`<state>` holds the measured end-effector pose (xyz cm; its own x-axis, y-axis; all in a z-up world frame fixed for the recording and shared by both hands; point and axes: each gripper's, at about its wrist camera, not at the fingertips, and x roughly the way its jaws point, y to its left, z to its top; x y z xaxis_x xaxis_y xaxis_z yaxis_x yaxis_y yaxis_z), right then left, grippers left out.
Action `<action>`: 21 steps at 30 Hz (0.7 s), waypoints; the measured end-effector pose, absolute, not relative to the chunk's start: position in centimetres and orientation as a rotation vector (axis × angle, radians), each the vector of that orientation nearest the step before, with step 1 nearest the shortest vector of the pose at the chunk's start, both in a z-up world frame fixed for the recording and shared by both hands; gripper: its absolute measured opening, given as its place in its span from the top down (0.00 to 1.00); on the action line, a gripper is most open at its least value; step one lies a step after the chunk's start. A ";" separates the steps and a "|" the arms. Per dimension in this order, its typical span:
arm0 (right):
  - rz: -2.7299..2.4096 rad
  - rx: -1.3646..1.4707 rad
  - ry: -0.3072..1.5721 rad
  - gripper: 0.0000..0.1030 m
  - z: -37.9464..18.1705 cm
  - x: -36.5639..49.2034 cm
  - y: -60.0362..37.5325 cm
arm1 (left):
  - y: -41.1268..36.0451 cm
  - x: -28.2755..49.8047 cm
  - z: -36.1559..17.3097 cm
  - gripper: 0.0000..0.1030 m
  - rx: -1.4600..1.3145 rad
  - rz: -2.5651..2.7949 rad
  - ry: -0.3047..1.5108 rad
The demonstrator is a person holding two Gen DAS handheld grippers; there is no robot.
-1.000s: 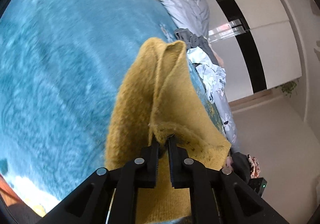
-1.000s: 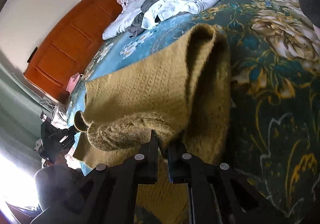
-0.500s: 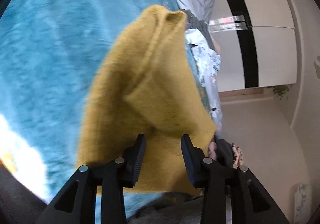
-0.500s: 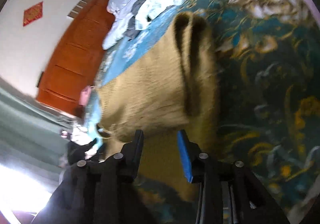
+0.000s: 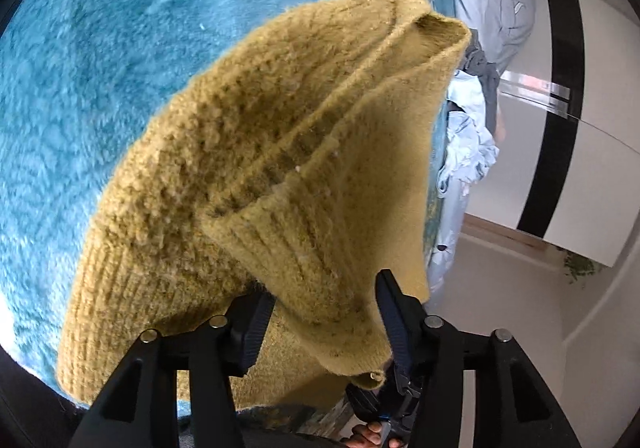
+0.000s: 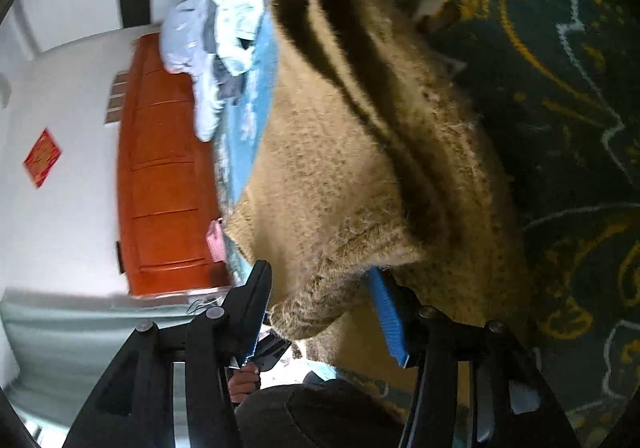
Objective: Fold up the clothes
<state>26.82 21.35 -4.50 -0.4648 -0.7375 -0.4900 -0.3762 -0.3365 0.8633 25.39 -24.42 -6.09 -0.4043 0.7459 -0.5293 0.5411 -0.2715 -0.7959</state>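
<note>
A mustard-yellow knit sweater point(image 5: 280, 151) lies folded over itself on the blue blanket of the bed point(image 5: 80, 67). My left gripper point(image 5: 320, 312) is open, with the sweater's ribbed hem lying loose between its fingers. In the right wrist view the same sweater point(image 6: 360, 151) lies on the dark floral bedspread point(image 6: 560, 87). My right gripper point(image 6: 320, 300) is open too, with a fuzzy edge of the sweater between its spread fingers.
A heap of pale floral bedding and grey clothes point(image 5: 476, 103) lies at the head of the bed, also in the right wrist view point(image 6: 228, 19). A white wardrobe with a black stripe point(image 5: 560, 119) stands beyond the bed edge. An orange wooden door point(image 6: 160, 187) is on the other side.
Both grippers were shut on the sweater's edge a second ago. They have opened wide and let it go, and the sweater now rests folded on the bed.
</note>
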 end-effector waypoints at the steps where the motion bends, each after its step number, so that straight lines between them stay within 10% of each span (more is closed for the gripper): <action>1: -1.879 1.463 -1.612 0.50 -4.4 26.7 21.2 | -24.4 25.6 -6.1 0.50 -1.601 1.765 -1.773; 9: -1.938 1.502 -1.583 0.89 -4.0 27.4 21.7 | -25.1 27.2 -6.3 0.87 -1.560 1.816 -1.729; 16: -2.127 1.304 -1.329 0.91 1.6 27.4 20.9 | -25.0 27.1 1.8 0.89 -1.207 2.020 -1.434; 21: -2.213 1.265 -1.102 0.91 3.7 28.7 19.9 | -25.9 30.1 -3.5 0.89 -1.409 2.006 -1.477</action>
<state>28.73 19.91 3.67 -0.5328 -0.6336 -0.5610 -0.0655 -0.6300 0.7738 30.13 -25.91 -3.53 -0.4858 0.6915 -0.5346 0.3050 -0.4391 -0.8451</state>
